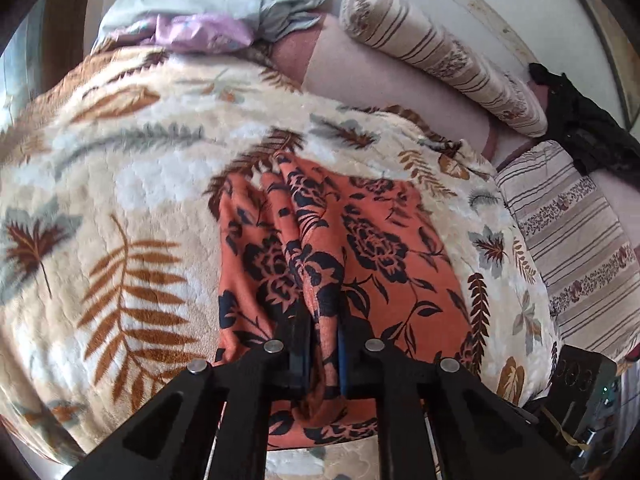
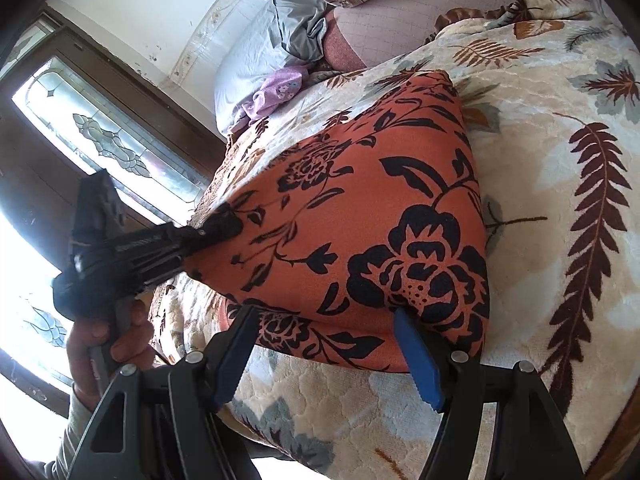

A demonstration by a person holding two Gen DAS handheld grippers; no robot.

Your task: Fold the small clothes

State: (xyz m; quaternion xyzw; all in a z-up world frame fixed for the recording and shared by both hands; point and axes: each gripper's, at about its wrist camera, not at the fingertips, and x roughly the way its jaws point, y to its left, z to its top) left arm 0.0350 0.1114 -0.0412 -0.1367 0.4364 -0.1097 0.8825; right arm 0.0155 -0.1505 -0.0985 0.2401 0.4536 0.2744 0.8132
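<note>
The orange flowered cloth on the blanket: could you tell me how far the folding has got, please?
Done: the orange cloth looks doubled into a rough rectangle on the leaf-print blanket. In hand: the left hand-held gripper is shut on a bunched edge, lifting it; the right hand-held gripper is open at the near edge. Left: laying that edge over and flattening.
</note>
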